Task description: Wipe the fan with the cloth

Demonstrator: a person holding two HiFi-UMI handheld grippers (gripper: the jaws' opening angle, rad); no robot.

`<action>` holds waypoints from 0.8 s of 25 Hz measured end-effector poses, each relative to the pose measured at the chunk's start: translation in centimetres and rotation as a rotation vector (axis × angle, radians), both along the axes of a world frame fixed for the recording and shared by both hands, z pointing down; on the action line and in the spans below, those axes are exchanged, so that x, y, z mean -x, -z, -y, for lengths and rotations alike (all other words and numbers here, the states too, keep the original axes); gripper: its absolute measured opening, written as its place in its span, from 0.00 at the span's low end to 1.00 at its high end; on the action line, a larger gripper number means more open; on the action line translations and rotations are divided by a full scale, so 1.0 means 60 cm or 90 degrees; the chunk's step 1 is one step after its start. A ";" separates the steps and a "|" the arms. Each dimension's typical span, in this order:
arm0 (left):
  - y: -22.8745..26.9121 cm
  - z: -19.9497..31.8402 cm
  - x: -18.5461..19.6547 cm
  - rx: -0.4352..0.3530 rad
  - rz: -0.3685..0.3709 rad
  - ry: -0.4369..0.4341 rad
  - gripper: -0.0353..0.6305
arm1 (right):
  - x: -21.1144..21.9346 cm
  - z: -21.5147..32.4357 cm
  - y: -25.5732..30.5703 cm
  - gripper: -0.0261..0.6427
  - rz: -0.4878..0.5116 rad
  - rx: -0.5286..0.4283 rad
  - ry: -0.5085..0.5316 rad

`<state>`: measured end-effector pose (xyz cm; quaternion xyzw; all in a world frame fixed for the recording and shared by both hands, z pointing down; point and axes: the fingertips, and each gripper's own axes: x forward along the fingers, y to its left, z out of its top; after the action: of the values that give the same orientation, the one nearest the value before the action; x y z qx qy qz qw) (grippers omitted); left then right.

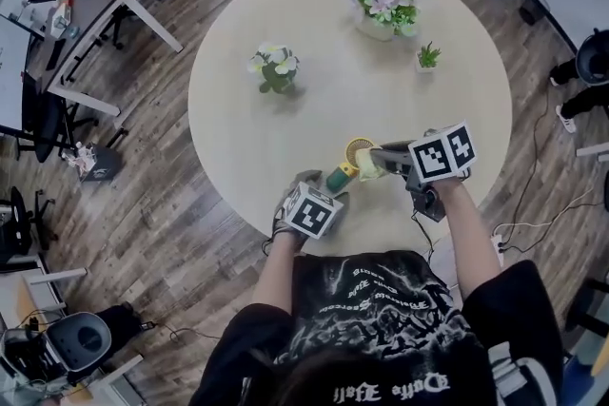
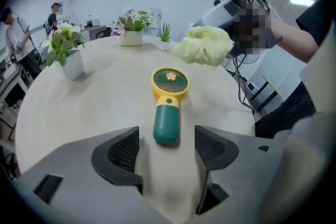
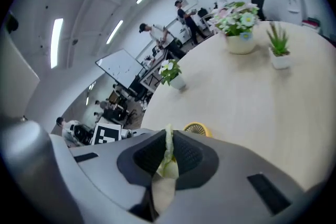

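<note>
Both tilt down: left gripper (image 2: 167, 152), fingers (image 2: 123, 153) apart by the fan (image 2: 169, 105); right gripper (image 3: 167, 157), fingers (image 3: 195, 157) clamping cloth (image 2: 203, 45), seemingly aloft.

No word or number can be read with certainty. White gothic lettering is printed across the black shirt (image 1: 381, 299), but it is seen upside down and too blurred to be spelled out. Black-and-white square markers (image 1: 443, 152), without letters, are borne on the cubes (image 1: 312, 212) of the left gripper (image 1: 333, 187) and the right gripper (image 1: 369, 164).
</note>
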<state>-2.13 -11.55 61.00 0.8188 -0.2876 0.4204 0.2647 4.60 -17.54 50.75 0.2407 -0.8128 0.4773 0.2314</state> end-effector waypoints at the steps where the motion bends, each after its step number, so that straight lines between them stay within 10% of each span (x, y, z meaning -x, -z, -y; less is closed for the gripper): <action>1: 0.005 0.008 -0.002 -0.013 0.004 -0.003 0.56 | -0.019 -0.003 0.003 0.11 0.023 -0.002 -0.035; 9: -0.007 0.052 -0.070 -0.013 0.040 -0.103 0.53 | -0.107 -0.025 0.035 0.11 0.242 -0.041 -0.238; 11: -0.016 0.053 -0.073 -0.010 0.064 -0.113 0.36 | -0.124 -0.027 0.037 0.11 0.263 -0.047 -0.277; 15: -0.020 0.055 -0.067 0.015 0.073 -0.098 0.35 | -0.141 -0.027 0.033 0.11 0.252 -0.065 -0.285; 20: 0.011 0.055 -0.091 0.142 -0.146 0.055 0.35 | -0.148 -0.024 0.044 0.11 0.261 -0.114 -0.316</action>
<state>3.34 -14.85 60.36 0.8140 -0.2423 0.3414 0.4027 13.48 -16.11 48.12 0.3496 -0.7978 0.4843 -0.0820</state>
